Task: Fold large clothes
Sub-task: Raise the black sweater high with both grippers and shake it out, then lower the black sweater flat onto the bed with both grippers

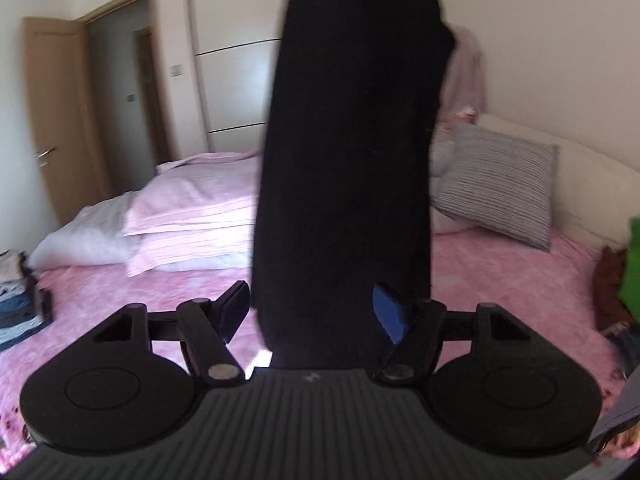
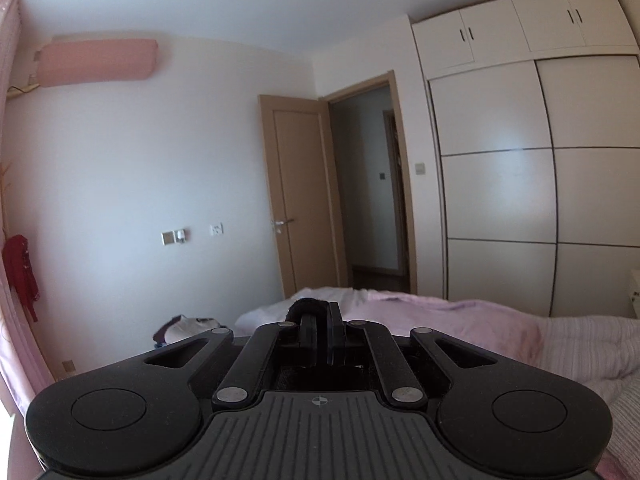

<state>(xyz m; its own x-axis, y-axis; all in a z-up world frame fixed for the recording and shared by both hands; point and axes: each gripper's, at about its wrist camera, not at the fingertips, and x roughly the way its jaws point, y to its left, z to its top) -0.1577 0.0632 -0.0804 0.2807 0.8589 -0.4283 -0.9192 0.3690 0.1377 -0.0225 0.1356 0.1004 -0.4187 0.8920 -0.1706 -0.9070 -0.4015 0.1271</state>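
Observation:
A long black garment [image 1: 352, 140] hangs straight down from above the picture in the left wrist view, over the pink bed [image 1: 500, 280]. Its lower end drops between the fingers of my left gripper [image 1: 312, 304], which is open; the blue pad [image 1: 386, 312] shows at the cloth's right side and the left finger [image 1: 236, 304] stands just off its left edge. In the right wrist view my right gripper [image 2: 320, 320] is held high and nearly level, shut on a fuzzy black fold of the garment [image 2: 306, 303] that bulges over its fingertips. The rest of the cloth is hidden below it.
A folded pink quilt [image 1: 192, 216] and a grey striped pillow [image 1: 496, 184] lie on the bed. Stacked folded clothes [image 1: 16, 300] sit at the left edge, brown and green clothes [image 1: 624, 280] at the right. An open door [image 2: 304, 200] and a white wardrobe [image 2: 540, 184] stand beyond.

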